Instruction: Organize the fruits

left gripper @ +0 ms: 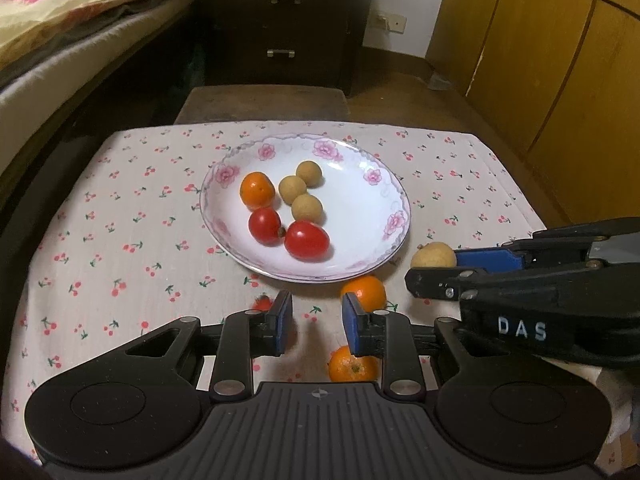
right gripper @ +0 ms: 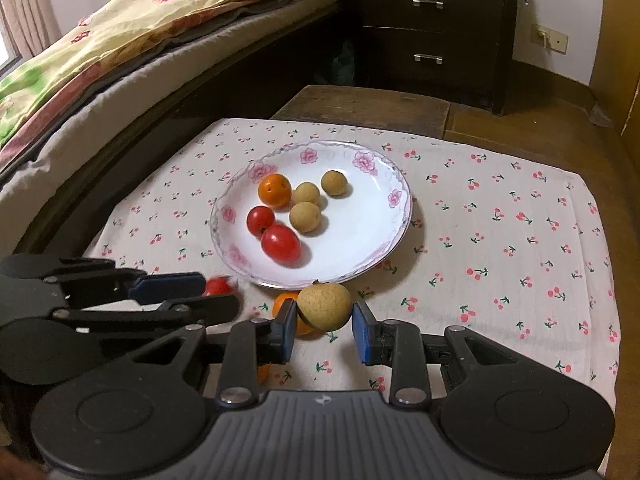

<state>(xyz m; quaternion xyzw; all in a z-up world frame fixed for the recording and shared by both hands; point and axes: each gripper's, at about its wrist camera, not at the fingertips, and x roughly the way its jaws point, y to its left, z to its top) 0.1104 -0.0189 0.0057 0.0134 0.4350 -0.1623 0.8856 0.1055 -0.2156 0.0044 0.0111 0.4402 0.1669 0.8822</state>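
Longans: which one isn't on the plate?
The longan between the right gripper's fingers, just off the plate's near rim. The other three longans lie clustered inside the plate.

Two identical black plastic tools are seen. The left gripper [left gripper: 316, 324] is built on a broad ribbed base plate stamped with a small compass-like emblem, flanked by two round discs with recessed centres. Angular linkage arms with triangular cut-outs are joined by silver rivets, and each finger is faced with a blue pad [left gripper: 283, 322]. The right gripper [right gripper: 324, 330] is made the same way. On its side, white raised letters "DAS" [left gripper: 522, 328] and a small screw are shown.
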